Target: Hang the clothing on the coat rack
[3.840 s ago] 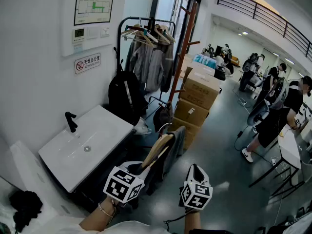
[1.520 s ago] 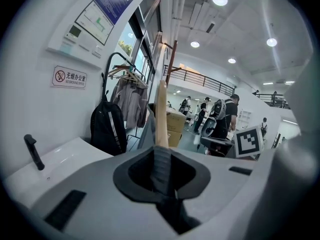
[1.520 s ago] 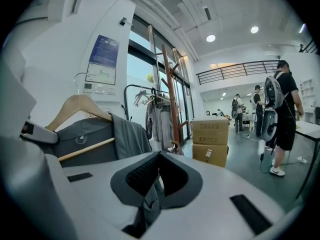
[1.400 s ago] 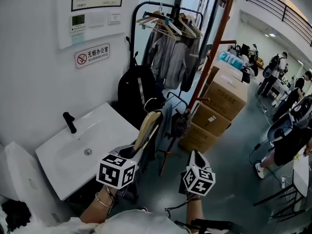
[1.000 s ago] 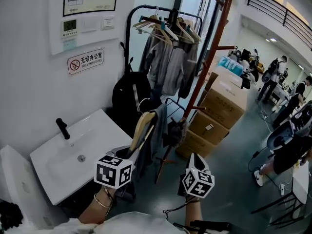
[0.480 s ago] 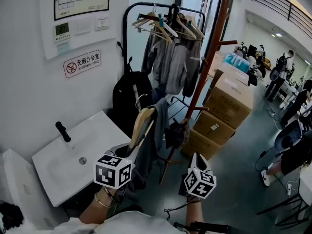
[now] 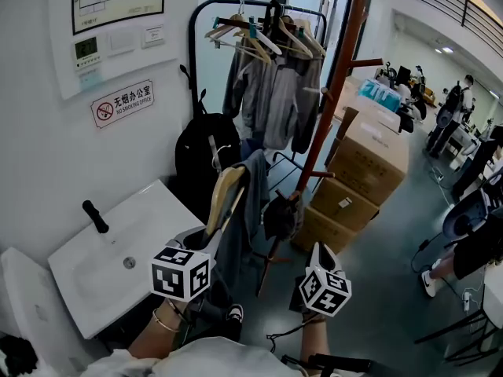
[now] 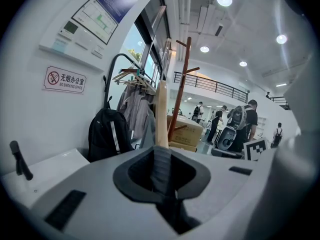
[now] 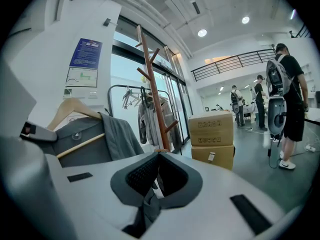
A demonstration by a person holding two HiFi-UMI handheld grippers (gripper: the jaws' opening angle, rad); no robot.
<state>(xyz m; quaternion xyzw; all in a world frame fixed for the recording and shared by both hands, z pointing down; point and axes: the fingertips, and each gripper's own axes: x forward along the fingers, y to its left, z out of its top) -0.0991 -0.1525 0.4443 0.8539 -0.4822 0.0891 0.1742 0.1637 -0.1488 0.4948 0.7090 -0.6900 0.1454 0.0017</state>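
A pale wooden hanger (image 7: pixel 225 197) carries a grey garment (image 7: pixel 251 203). My left gripper (image 7: pixel 207 239) is shut on the hanger's lower end, and the wood rises straight out of its jaws (image 8: pixel 161 114). My right gripper (image 7: pixel 317 251) is shut on a fold of the grey cloth (image 9: pixel 146 204), which is pinched low between its jaws. The hanger (image 9: pixel 70 109) and garment (image 9: pixel 107 139) hang to its left. The red-brown wooden coat rack (image 7: pixel 336 85) stands just beyond the garment, apart from it, with its pegs sticking out (image 9: pixel 152 94) (image 8: pixel 181 89).
A black clothes rail (image 7: pixel 191 61) with hangers and grey jackets (image 7: pixel 271 93) stands behind the pole. Below it leans a black backpack (image 7: pixel 196 151). A white sink (image 7: pixel 118 258) is at the left and stacked cardboard boxes (image 7: pixel 365 163) at the right. People (image 7: pixel 456 108) stand far right.
Both grippers and the hanger with its garment have come closer to the coat rack and clothes rail. Neither grip has changed.
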